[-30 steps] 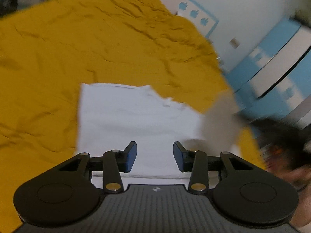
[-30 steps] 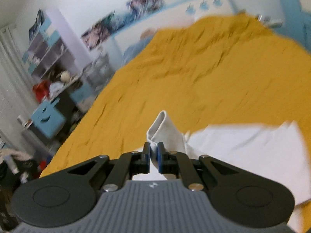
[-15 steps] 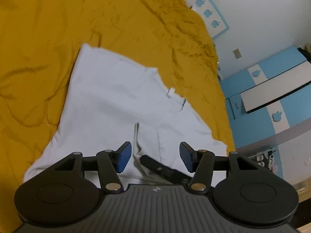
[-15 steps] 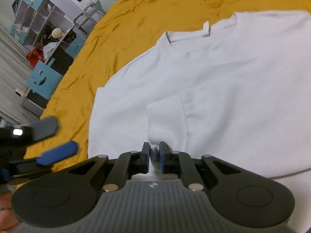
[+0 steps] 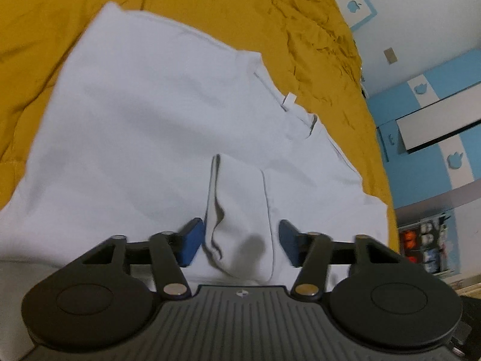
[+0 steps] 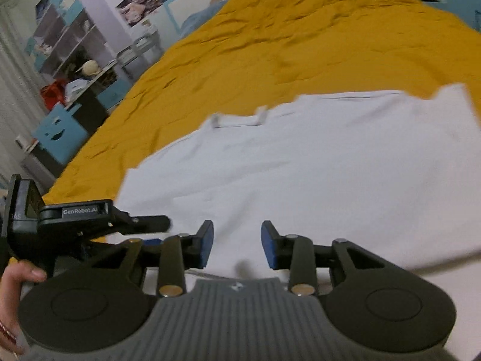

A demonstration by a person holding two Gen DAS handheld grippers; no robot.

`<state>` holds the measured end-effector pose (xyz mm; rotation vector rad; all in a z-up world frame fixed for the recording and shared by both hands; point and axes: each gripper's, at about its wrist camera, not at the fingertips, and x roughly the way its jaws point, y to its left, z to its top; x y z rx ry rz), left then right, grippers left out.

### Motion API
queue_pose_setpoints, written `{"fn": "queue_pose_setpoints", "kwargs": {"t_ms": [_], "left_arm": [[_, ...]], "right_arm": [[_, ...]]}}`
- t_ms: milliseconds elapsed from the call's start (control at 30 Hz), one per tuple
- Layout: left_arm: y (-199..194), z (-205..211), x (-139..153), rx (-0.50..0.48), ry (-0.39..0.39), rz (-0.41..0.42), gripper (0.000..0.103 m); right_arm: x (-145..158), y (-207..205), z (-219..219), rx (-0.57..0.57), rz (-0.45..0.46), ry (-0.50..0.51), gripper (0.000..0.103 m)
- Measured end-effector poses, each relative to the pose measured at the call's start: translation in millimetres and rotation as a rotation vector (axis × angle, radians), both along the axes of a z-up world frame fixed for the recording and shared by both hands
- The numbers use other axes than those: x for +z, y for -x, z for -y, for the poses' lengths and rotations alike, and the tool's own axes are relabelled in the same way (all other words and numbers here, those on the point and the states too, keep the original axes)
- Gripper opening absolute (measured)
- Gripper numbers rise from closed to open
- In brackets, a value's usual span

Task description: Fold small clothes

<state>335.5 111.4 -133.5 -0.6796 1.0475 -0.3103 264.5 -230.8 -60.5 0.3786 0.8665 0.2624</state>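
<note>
A small white T-shirt point(image 5: 156, 120) lies flat on a mustard-yellow bedspread point(image 5: 210, 3), collar with its tag point(image 5: 289, 99) toward the right. One sleeve point(image 5: 240, 210) is folded inward over the body, right in front of my left gripper point(image 5: 239, 245), which is open with the sleeve between its blue pads, not clamped. In the right wrist view the same shirt point(image 6: 315, 174) spreads ahead, collar point(image 6: 237, 120) at the far side. My right gripper point(image 6: 237, 248) is open and empty just above the shirt's near edge. The left gripper's body point(image 6: 84, 219) shows at the left.
The bedspread point(image 6: 285, 39) stretches far beyond the shirt. A shelf unit point(image 6: 69, 39), a cluttered desk and a blue box point(image 6: 58, 134) stand left of the bed. A blue and white wardrobe point(image 5: 436, 126) stands to the right. A hand point(image 6: 15, 282) holds the left gripper.
My right gripper carried the sleeve over the shirt body, laid it down and opened. My left gripper moved in close over the folded sleeve and stayed open.
</note>
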Motion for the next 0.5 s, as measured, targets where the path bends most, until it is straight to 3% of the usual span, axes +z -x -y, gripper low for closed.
{"fn": "queue_pose_setpoints", "kwargs": {"t_ms": [67,133,333,500], "left_arm": [[3,8,7,0.005,-0.067,0.041,0.024],[7,14,16,-0.015,-0.107,0.087,0.008],[14,29,76,-0.047,-0.092,0.23,0.005],[14,52,143,-0.096,-0.107,0.351,0.005]], "right_arm": [[-4,13,21,-0.037,-0.001,0.005,0.032],[-9,26,35,-0.059,-0.005,0.036,0.032],[-17,50,38,-0.03,0.016,0.098,0.033],[-18,39,2,0.062,0.057,0.098,0.032]]}}
